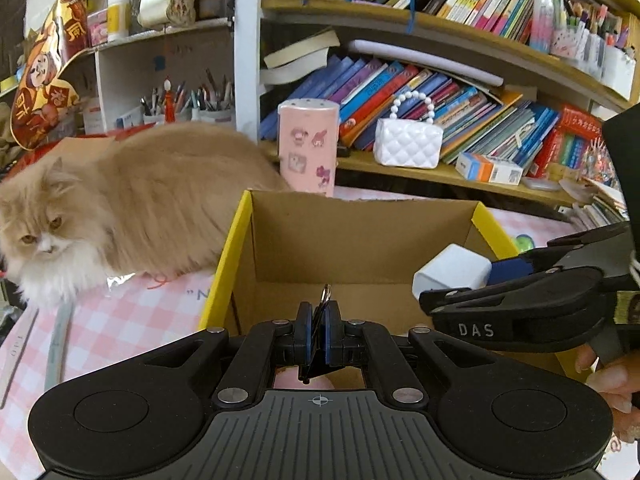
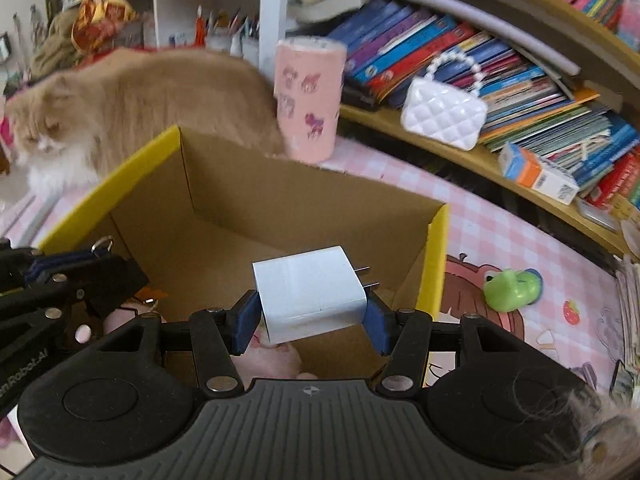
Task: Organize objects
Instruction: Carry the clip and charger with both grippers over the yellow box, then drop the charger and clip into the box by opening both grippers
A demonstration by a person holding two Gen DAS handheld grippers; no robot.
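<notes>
Two claws: both hover over one open box (image 2: 280,200), each pinching something.
Left claw (image 1: 318,330): nearly closed, blue pads clamped on a thin dark keychain-like item (image 1: 320,320) with a metal ring (image 1: 326,293) sticking up above the pads; what the item is cannot be told exactly.
Left claw, seen from the right wrist: it enters at the left edge (image 2: 72,272) over the box's left wall, ring (image 2: 102,245) on top.
Right claw (image 2: 312,320): open about as wide as a white charger (image 2: 310,292), pads pressed on its two sides.
Charger: tilted, its two metal prongs (image 2: 366,276) pointing right, held above the box interior near the front wall; from the left wrist it shows as a white block (image 1: 452,270) at the box's right wall.
Box: brown cardboard inside, yellow outside, standing on the table (image 2: 500,240), which has a pink checked cover.
Box contents: something pink lies at the bottom near the front (image 2: 280,356); it is partly hidden by the claws.
Cat (image 1: 120,208): cream and white, long-haired, lying on the table just left of the box and behind it.
Tumbler (image 1: 308,146): pink, upright, at the table's back edge behind the box, touching the cat's rear.
Green toy (image 2: 512,284): on the table, right of the box.
Purse (image 1: 408,140): white, quilted, pearl handle, on the bookshelf (image 1: 460,176) behind the table.
</notes>
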